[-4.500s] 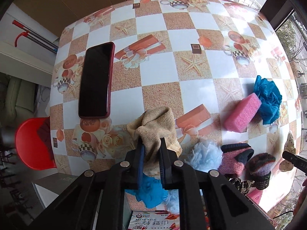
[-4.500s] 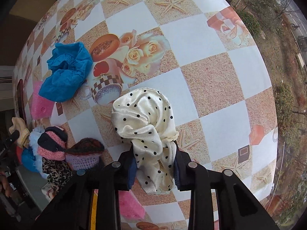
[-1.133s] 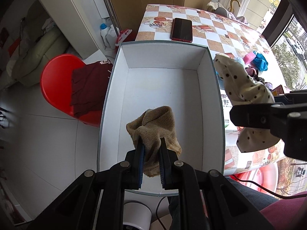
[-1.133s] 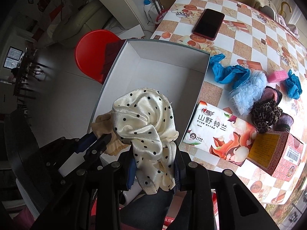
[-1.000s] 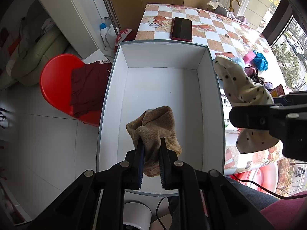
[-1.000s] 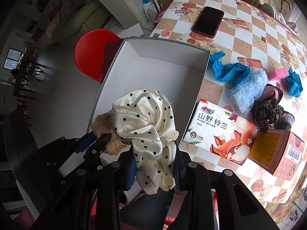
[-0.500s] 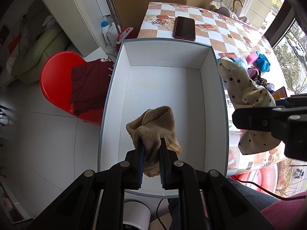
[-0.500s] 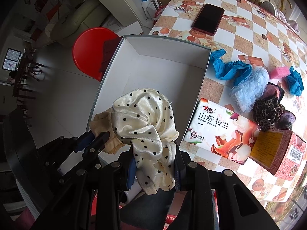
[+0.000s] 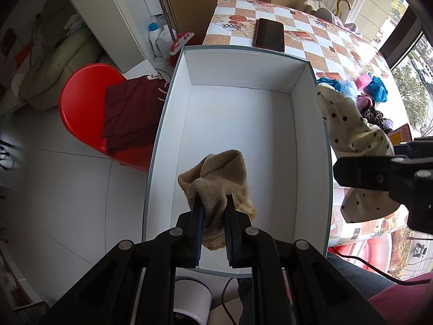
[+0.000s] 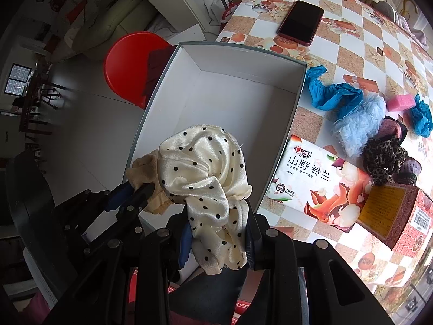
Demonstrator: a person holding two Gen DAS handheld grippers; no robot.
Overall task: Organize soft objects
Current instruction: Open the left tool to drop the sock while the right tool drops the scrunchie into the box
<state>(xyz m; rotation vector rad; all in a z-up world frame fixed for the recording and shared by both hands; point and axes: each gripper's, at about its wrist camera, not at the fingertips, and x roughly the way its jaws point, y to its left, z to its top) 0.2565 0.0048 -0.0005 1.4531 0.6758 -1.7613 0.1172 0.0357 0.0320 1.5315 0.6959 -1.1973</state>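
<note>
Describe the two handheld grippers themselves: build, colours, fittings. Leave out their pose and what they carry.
Both are alike. The left gripper has two flat black fingers with blue pads on the inner faces, carried on angular black linkage bars joined by round silver pivot pins. The right gripper shows the same black frame, silver pins and a blue pad. No markings are visible on either gripper. A thin black cable trails nearby.

Each hand-held gripper, the left gripper (image 9: 212, 211) and the right gripper (image 10: 219, 237), is a matte black frame of angular arms joined by round silver screws, with flat fingers (image 9: 196, 216) lined in blue padding, and a thin black cable (image 9: 362, 264) crosses dark trousers (image 9: 351, 270).
</note>
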